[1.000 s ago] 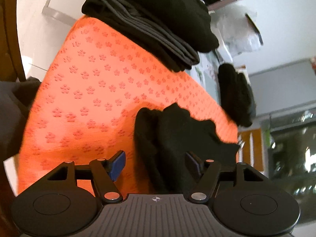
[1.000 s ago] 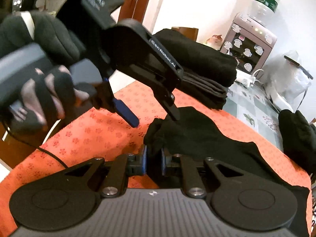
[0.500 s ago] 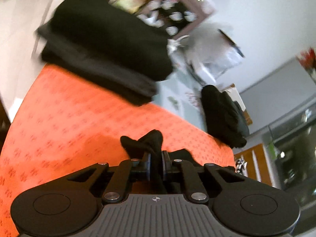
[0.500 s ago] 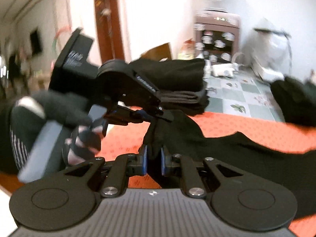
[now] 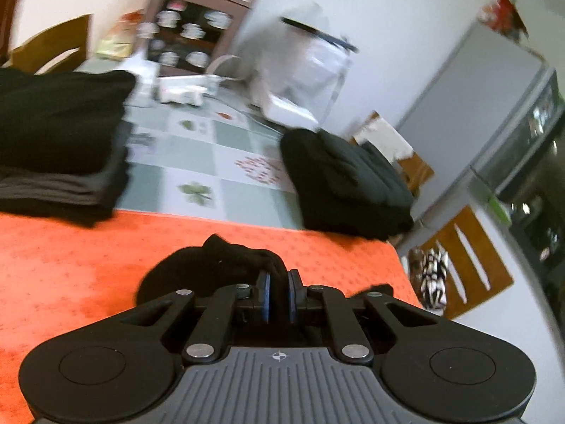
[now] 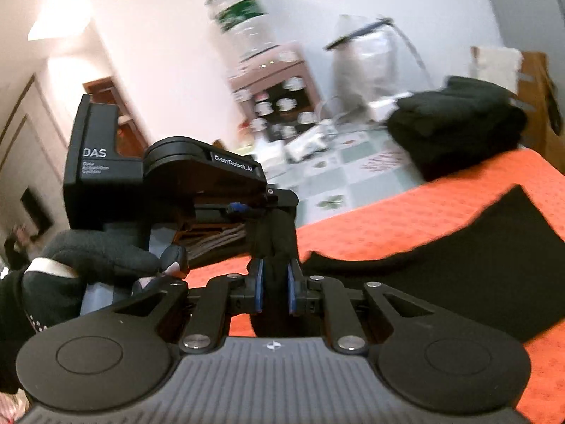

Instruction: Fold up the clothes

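Left gripper (image 5: pixel 277 295): its jaws have just closed from spread wide and now pinch a bunched fold of the black garment (image 5: pixel 219 261). Right gripper (image 6: pixel 273 289) also clamps that cloth; I read both corners as secured. The garment has come up off the orange mat (image 5: pixel 70 258), trailing toward 3 o'clock in the right view. Likely next: carry it over into a fold. Folded stack (image 5: pixel 60 141) at 10 o'clock, dark pile (image 5: pixel 342 183) at 1 o'clock.

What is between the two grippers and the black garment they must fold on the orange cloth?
Nothing visible. The left gripper and the right gripper are each already shut on a bunched edge of the black garment, so no gap remains. The rest of it trails across the orange cloth.
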Available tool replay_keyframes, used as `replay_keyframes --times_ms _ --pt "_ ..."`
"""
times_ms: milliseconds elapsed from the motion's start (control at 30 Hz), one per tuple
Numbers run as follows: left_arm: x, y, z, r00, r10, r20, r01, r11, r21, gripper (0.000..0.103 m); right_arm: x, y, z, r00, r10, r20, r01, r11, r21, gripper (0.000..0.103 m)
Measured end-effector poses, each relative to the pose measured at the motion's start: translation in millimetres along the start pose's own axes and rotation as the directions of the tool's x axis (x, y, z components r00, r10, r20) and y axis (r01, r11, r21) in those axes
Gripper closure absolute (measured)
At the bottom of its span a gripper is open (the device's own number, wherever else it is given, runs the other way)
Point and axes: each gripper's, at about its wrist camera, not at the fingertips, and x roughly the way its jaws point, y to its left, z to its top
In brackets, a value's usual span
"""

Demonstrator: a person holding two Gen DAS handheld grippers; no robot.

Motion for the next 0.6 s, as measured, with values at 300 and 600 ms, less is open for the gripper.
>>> replay_keyframes --times_ms 300,600 --pt "82 -64 -30 0.992 -0.004 -0.124 0.019 0.992 0.125 0.091 -12 -100 -8 0.996 -0.089 -0.027 0.092 0.987 0.136 0.088" --pt "125 -62 -52 0.975 -0.039 -0.219 0.077 0.983 0.167 0.083 16 -161 -44 0.985 -0.131 -0.115 0.153 0.964 0.216 0.087"
